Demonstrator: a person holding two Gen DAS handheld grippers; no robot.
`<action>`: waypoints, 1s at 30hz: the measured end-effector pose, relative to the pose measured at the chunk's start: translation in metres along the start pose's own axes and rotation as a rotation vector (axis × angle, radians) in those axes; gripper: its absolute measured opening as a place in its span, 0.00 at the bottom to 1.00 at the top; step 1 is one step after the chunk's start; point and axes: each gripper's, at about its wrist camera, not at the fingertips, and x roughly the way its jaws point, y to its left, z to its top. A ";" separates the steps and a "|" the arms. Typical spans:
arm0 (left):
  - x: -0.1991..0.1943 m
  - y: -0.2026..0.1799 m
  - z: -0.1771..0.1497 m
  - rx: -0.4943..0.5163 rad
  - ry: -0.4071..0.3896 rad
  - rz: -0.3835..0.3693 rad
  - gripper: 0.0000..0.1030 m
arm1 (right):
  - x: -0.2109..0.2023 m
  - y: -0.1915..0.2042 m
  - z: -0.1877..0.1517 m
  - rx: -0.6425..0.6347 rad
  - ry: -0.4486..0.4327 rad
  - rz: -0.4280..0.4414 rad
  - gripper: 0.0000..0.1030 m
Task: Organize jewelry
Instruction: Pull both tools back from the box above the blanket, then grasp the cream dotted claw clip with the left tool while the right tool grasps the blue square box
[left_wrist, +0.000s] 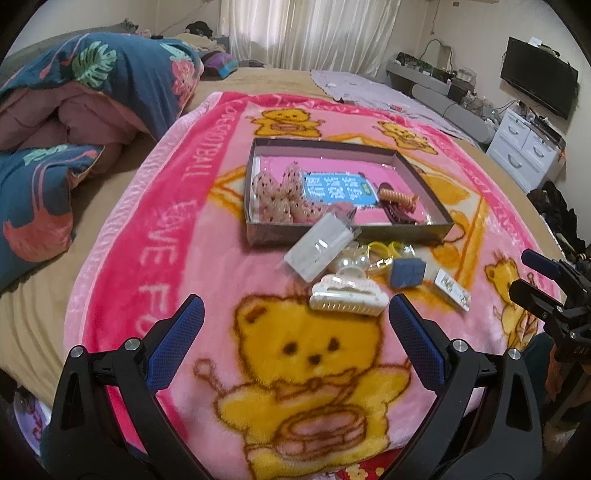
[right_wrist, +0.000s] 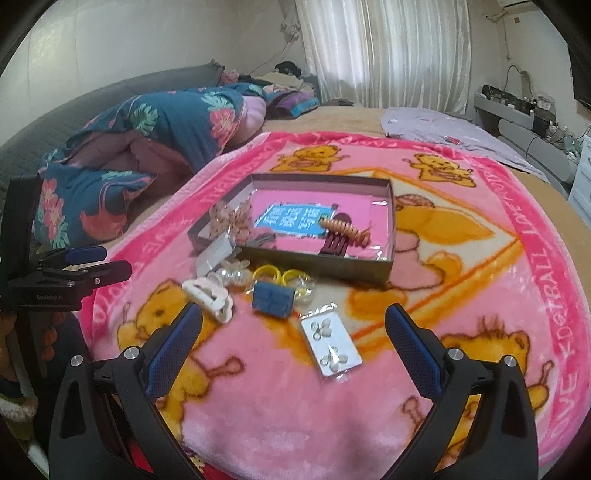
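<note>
Jewelry (right_wrist: 273, 291) heaped beside tray (right_wrist: 388, 221); left gripper (left_wrist: 295, 347) apart; right gripper (right_wrist: 293, 350) apart, empty

The pink blanket (left_wrist: 122, 258) border reads "LOVE FOOTBALL"; the blue card (right_wrist: 295, 221) in the tray (right_wrist: 388, 218) bears large Chinese characters; the left gripper (right_wrist: 79, 266) body is printed "GenRobot AI"

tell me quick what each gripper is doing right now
left gripper: open, holding nothing, white hair claw just ahead
right gripper: open, holding nothing, above earring card
</note>
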 end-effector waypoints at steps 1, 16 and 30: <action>0.002 0.000 -0.002 0.002 0.010 0.000 0.91 | 0.001 0.000 -0.001 0.000 0.006 -0.001 0.96; 0.029 -0.016 -0.020 0.039 0.084 -0.010 0.91 | 0.032 -0.014 -0.020 -0.008 0.103 -0.087 0.96; 0.062 -0.037 -0.023 0.083 0.121 -0.011 0.91 | 0.070 -0.034 -0.033 0.012 0.191 -0.124 0.96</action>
